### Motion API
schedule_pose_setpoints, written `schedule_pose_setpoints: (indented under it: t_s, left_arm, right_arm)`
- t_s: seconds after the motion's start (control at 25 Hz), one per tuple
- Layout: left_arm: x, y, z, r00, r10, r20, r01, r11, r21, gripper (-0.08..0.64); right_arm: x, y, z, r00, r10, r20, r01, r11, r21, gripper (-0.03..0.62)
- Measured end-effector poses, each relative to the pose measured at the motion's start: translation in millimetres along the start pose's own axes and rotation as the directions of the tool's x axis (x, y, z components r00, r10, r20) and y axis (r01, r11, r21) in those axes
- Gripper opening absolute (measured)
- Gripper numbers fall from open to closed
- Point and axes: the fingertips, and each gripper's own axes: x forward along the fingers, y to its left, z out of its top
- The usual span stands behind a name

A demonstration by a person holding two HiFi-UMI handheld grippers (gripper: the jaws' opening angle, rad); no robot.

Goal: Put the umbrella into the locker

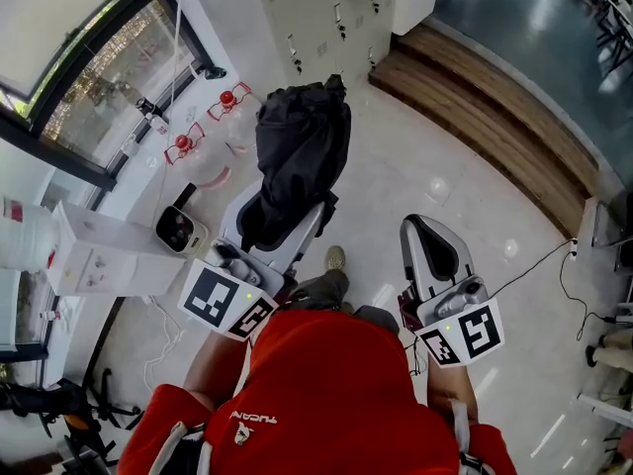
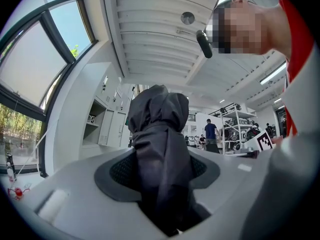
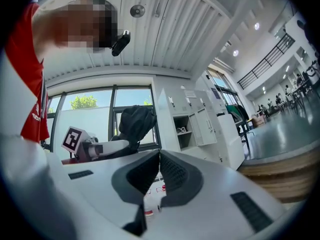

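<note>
A black folded umbrella sticks out forward from my left gripper, whose jaws are shut on its lower end. In the left gripper view the umbrella fills the gap between the pads of that gripper and rises upright. My right gripper is held level to the right, shut with nothing in it; its tips meet in the right gripper view. White lockers stand ahead, and one compartment is open. The umbrella also shows at the left in the right gripper view.
Two water jugs with red caps stand on the floor by the window at the left, near a small white device and a white box. A wooden step runs along the right. A cable lies on the floor.
</note>
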Motion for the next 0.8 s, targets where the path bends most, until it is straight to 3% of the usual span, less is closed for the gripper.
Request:
schedule_pose_setpoints:
  t_s: [0.4,0.8]
  left_arm:
    - [55,41,-8,0.999,0.000,0.033,0.000,1.000,-0.025,0.236]
    - [138,131,-4,0.997,0.052,0.050,-0.051,0.998,-0.024,0.236]
  right_arm:
    - [39,-49,1,0.999,-0.025,-0.022,0.024,0.998,-0.052,0.003]
    - [149,-119,9,0.999,0.008,-0.049,-0.012,0.997,-0.081,0.003]
